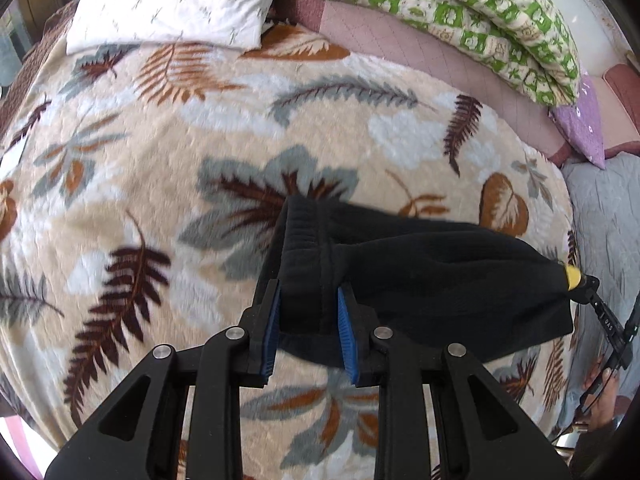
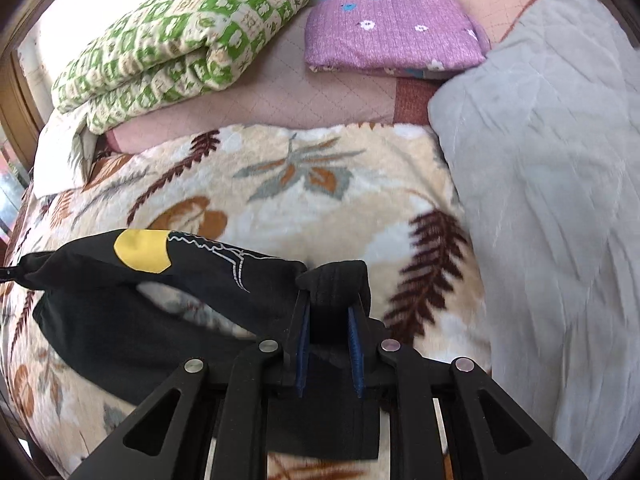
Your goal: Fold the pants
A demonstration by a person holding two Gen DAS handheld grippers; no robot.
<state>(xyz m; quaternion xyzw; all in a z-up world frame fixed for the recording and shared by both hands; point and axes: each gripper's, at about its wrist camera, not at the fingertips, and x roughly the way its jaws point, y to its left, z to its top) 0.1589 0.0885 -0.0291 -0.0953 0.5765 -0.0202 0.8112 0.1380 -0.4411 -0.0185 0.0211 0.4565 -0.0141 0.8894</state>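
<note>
I have the black pants lifted off the leaf-patterned blanket, strung between my two grippers. On the left wrist view, my left gripper is pinching the ribbed waistband between its blue pads, the band bunched thick and standing up past the fingertips. From there the cloth stretches away to the right, sagging a little, to the right gripper, where a yellow patch shows at the grip. On the right wrist view, my right gripper is likewise clamped on a wad of black waistband, and the pants run off to the left with the yellow patch and a thin white line drawing on the upper fold; the blanket shows through a gap between the two layers. The lower part of the garment hangs down under the right gripper's fingers. Behind the blanket lie a white pillow, a folded green-and-cream quilt, a folded purple flowered cloth and a grey quilted cover along the right side
</note>
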